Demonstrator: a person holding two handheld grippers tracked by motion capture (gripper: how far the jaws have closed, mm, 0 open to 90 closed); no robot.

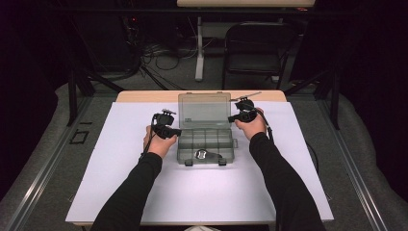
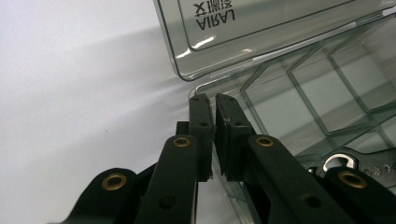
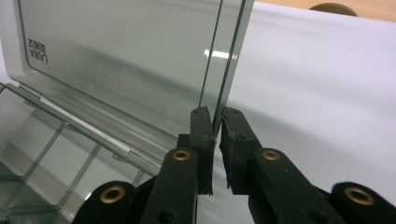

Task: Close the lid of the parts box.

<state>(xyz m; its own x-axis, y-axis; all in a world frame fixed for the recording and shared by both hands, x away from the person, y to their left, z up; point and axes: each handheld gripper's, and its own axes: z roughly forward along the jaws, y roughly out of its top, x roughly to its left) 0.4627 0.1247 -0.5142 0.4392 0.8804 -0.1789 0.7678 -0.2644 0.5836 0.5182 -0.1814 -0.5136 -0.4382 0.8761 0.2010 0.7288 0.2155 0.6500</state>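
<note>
metal tool [image 1: 206, 155] in box too small to identify; chair [image 1: 255, 45] top in darkness

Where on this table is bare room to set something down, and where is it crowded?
Free: the white sheet between the two forearms, in front of the clear box; and its strips to the left of the left gripper and to the right of the right gripper. Crowded: the middle, where both grippers flank the box and its raised lid.

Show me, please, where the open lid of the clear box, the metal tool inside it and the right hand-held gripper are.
lid [image 1: 204, 109], high view, middle of the raised panel.
metal tool [image 1: 206, 155], high view, its shiny middle.
right hand-held gripper [image 3: 216, 128], right gripper view, between the jaw tips at the lid's edge.
</note>
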